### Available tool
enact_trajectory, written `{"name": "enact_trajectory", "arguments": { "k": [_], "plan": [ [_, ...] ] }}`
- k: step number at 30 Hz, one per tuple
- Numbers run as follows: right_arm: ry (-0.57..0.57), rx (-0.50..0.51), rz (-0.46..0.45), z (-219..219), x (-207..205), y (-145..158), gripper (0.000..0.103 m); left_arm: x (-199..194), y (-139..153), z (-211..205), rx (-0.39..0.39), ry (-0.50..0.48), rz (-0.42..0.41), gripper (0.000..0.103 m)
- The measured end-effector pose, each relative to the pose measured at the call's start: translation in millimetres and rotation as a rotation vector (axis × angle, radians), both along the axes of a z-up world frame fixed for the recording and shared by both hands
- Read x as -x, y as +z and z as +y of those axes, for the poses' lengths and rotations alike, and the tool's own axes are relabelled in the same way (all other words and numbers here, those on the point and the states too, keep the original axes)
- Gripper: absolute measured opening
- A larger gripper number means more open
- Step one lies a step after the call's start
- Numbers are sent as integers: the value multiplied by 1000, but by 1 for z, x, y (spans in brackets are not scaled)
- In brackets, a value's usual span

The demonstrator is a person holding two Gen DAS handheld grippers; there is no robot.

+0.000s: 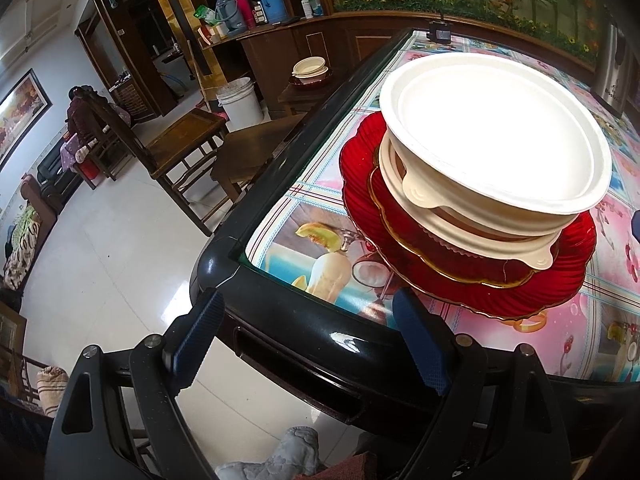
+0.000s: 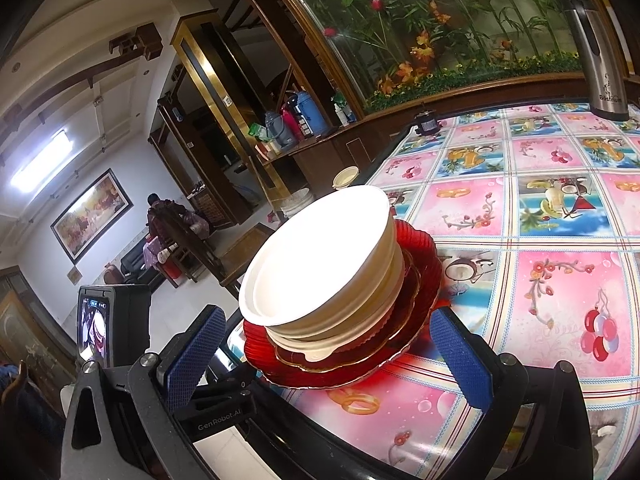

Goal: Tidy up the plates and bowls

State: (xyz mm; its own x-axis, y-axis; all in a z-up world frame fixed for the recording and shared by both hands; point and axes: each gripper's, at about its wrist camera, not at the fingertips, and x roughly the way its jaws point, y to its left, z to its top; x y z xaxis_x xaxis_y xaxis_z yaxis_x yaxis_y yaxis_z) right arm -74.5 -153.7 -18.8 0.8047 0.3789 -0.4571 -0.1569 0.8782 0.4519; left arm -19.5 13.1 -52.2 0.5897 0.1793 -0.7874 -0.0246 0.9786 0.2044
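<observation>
A stack of white bowls (image 1: pixel 496 136) sits on red glass plates (image 1: pixel 472 280) near the table's corner. In the right wrist view the same white bowls (image 2: pixel 316 264) top the red plates (image 2: pixel 352 364). My left gripper (image 1: pixel 308 340) is open and empty, hovering over the table's black edge just short of the plates. My right gripper (image 2: pixel 324 356) is open, its blue pads on either side of the red plates' near rim without holding them.
The table (image 2: pixel 560 300) has a pink patterned cloth and a black rim (image 1: pixel 288 320). A steel flask (image 2: pixel 596 52) stands at the far right. More bowls (image 1: pixel 310 68) sit on a side stool. Wooden chairs (image 1: pixel 176 148) and a white bucket (image 1: pixel 240 104) stand on the floor.
</observation>
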Motion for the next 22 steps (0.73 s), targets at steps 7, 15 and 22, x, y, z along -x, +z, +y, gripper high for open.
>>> {"name": "enact_trajectory", "arguments": {
  "k": [7, 15, 22],
  "plan": [
    [11, 27, -11, 8, -3, 5, 103, -3, -1, 8, 16, 11, -3, 87],
    [11, 44, -21, 14, -3, 10, 103, -2, -1, 12, 15, 17, -20, 87],
    [20, 62, -21, 20, -5, 9, 103, -3, -2, 16, 13, 21, -24, 87]
  ]
}}
